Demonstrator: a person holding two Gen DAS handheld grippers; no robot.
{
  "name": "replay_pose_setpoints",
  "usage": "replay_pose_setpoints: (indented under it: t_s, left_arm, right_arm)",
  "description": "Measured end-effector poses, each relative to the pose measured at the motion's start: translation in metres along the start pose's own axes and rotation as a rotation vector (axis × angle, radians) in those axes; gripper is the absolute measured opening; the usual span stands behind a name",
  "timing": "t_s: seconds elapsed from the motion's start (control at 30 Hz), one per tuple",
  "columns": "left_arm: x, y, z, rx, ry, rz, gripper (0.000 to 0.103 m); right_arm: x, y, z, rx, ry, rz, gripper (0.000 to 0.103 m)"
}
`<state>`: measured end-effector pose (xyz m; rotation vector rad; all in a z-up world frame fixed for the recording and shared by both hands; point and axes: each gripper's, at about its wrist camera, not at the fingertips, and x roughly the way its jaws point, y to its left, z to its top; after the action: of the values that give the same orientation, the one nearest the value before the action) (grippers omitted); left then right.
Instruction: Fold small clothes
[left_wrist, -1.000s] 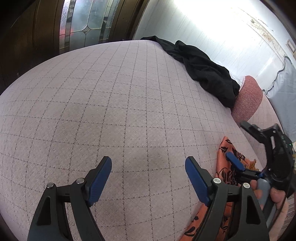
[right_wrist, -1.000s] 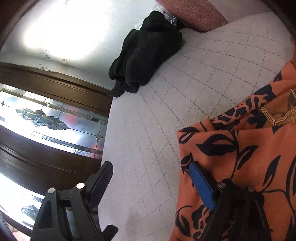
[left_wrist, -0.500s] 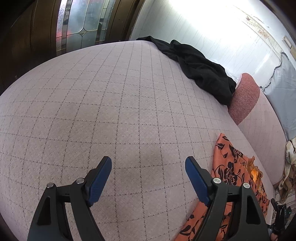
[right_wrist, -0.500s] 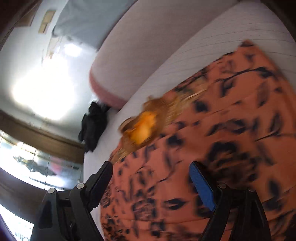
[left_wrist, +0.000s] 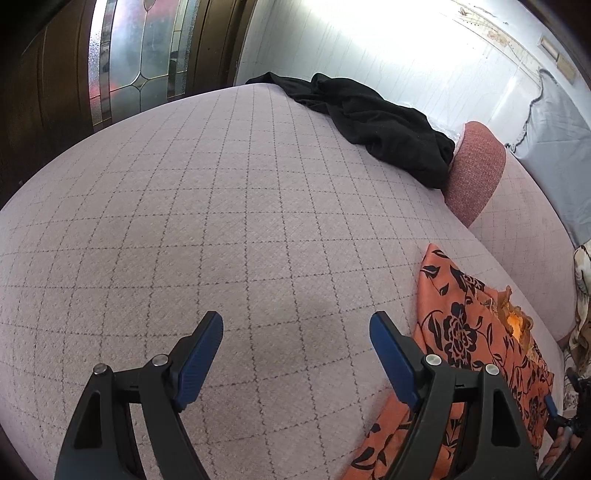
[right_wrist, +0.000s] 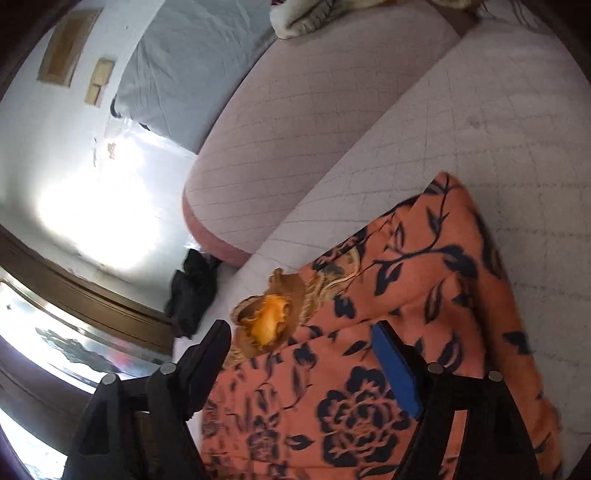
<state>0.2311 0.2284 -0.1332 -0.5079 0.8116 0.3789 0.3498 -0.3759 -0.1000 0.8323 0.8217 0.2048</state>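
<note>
Left wrist view: left gripper (left_wrist: 295, 332) spread wide over bare quilted sofa seat (left_wrist: 221, 221), nothing between the blue pads; orange floral garment (left_wrist: 476, 350) lying flat just right of the right-hand finger, black garment (left_wrist: 384, 122) heaped at the far end of the seat near the red-trimmed armrest (left_wrist: 472, 173). Right wrist view: right gripper (right_wrist: 301, 343) also wide apart and empty, hanging above the orange floral garment (right_wrist: 406, 314), golden embroidered neckline (right_wrist: 269, 325) showing between the fingers, grey cloth (right_wrist: 184, 70) draped over the backrest.

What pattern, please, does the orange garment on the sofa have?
Black flowers and leaves on the orange garment, clearest in the right wrist view.
</note>
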Motion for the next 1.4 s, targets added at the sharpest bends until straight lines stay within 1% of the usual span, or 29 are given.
replay_pose_setpoints:
  t_s: [0.03, 0.07, 0.1, 0.13, 0.2, 0.27, 0.33, 0.37, 0.43, 0.5, 0.53, 0.63, 0.7, 0.77, 0.83, 0.9, 1.0, 1.17, 1.27, 1.33, 1.4]
  left_arm:
    - [0.0, -0.003, 0.0, 0.014, -0.002, -0.007, 0.082]
    - [-0.001, -0.006, -0.001, 0.034, -0.005, -0.013, 0.082]
    - [-0.002, -0.008, -0.003, 0.056, -0.012, -0.013, 0.082]
    - [-0.003, -0.011, -0.005, 0.079, -0.018, -0.014, 0.082]
    - [-0.005, -0.016, -0.009, 0.117, -0.018, -0.03, 0.082]
    - [-0.01, -0.023, -0.017, 0.166, -0.03, -0.044, 0.082]
    - [-0.021, -0.029, -0.028, 0.246, -0.016, -0.066, 0.082]
    - [-0.03, -0.03, -0.037, 0.286, -0.011, -0.082, 0.082]
    - [-0.052, -0.027, -0.054, 0.34, 0.001, -0.093, 0.082]
    - [-0.075, -0.02, -0.076, 0.383, 0.035, -0.118, 0.082]
    - [-0.087, -0.016, -0.087, 0.403, 0.046, -0.121, 0.082]
    - [-0.119, -0.004, -0.117, 0.456, 0.048, -0.092, 0.082]
    - [-0.135, 0.004, -0.131, 0.455, 0.048, -0.074, 0.082]
    - [-0.144, 0.011, -0.141, 0.453, 0.061, -0.062, 0.082]
    - [-0.15, 0.013, -0.15, 0.456, 0.07, -0.047, 0.082]
    - [-0.156, 0.019, -0.157, 0.453, 0.078, -0.04, 0.082]
    - [-0.162, 0.037, -0.169, 0.404, 0.107, -0.039, 0.082]
    - [-0.15, 0.067, -0.187, 0.332, 0.184, 0.013, 0.082]
    - [-0.144, 0.072, -0.193, 0.329, 0.223, 0.014, 0.082]
    - [-0.145, 0.071, -0.195, 0.338, 0.22, 0.005, 0.082]
    - [-0.143, 0.07, -0.197, 0.35, 0.226, 0.003, 0.082]
  right_arm:
    - [0.005, -0.012, 0.003, 0.013, 0.009, -0.072, 0.083]
    - [0.009, -0.027, 0.005, 0.072, 0.023, -0.049, 0.08]
    - [0.003, -0.031, 0.004, 0.115, 0.003, -0.026, 0.079]
    - [-0.005, -0.023, 0.003, 0.11, -0.006, -0.034, 0.081]
    - [-0.025, 0.001, -0.007, 0.023, -0.008, -0.011, 0.083]
    - [-0.046, 0.02, -0.028, -0.037, 0.02, -0.015, 0.083]
    - [-0.073, 0.035, -0.056, -0.132, 0.05, -0.016, 0.083]
    - [-0.09, 0.039, -0.072, -0.178, 0.06, -0.03, 0.083]
    - [-0.123, 0.039, -0.104, -0.244, 0.102, -0.061, 0.083]
    - [-0.157, 0.03, -0.13, -0.298, 0.112, -0.105, 0.083]
    - [-0.175, 0.019, -0.141, -0.311, 0.113, -0.137, 0.083]
    - [-0.217, -0.024, -0.163, -0.285, 0.128, -0.228, 0.083]
    - [-0.235, -0.053, -0.173, -0.249, 0.146, -0.314, 0.083]
    - [-0.248, -0.072, -0.179, -0.21, 0.166, -0.342, 0.083]
    - [-0.255, -0.085, -0.185, -0.187, 0.184, -0.351, 0.083]
    - [-0.259, -0.091, -0.189, -0.168, 0.193, -0.344, 0.083]
    - [-0.261, -0.094, -0.194, -0.158, 0.227, -0.335, 0.083]
    - [-0.258, -0.096, -0.207, -0.177, 0.274, -0.333, 0.083]
    - [-0.254, -0.095, -0.208, -0.185, 0.283, -0.341, 0.083]
    - [-0.253, -0.095, -0.21, -0.179, 0.295, -0.348, 0.083]
    - [-0.254, -0.096, -0.212, -0.166, 0.305, -0.323, 0.083]
